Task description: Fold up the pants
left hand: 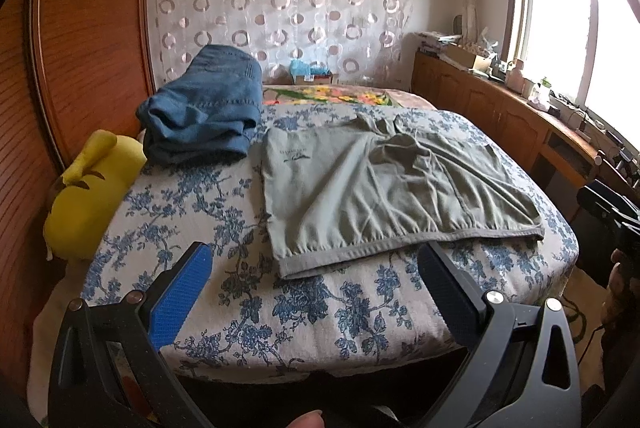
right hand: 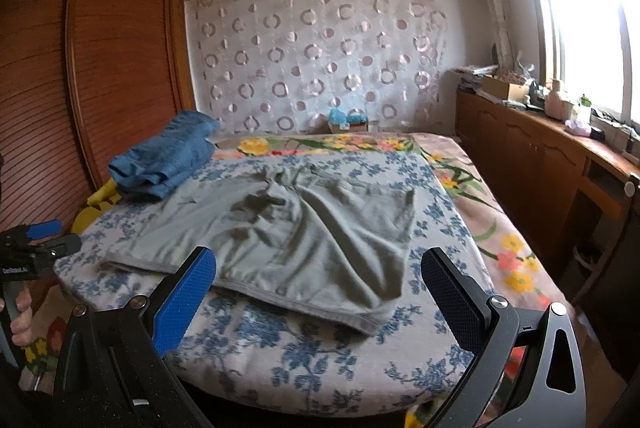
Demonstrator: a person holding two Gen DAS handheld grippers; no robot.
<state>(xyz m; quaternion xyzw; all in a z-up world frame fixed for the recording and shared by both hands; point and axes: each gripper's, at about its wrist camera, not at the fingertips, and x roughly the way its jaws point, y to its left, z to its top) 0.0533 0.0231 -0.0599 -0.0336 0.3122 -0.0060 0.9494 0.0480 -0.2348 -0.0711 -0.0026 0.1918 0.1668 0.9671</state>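
Grey-green pants point(left hand: 384, 187) lie spread and wrinkled on the blue-flowered bed cover point(left hand: 192, 211), their elastic waistband toward me. In the right wrist view the same pants point(right hand: 296, 228) reach to the cover's near part. My left gripper point(left hand: 316, 260) is open, held above the bed's near edge just short of the waistband, with nothing between its blue-padded fingers point(left hand: 180, 292). My right gripper point(right hand: 320, 264) is open too, hovering over the waistband's right part without touching it. The left gripper's body point(right hand: 36, 248) shows at the left edge of the right wrist view, with a hand on it.
Folded blue jeans point(left hand: 204, 107) sit at the cover's far left, beside a yellow plush toy point(left hand: 88, 187). A wooden wardrobe point(left hand: 80, 47) stands left; a cluttered wooden cabinet point(right hand: 540, 155) runs under the window at right. A flowered blanket point(right hand: 500, 228) lies beneath the cover.
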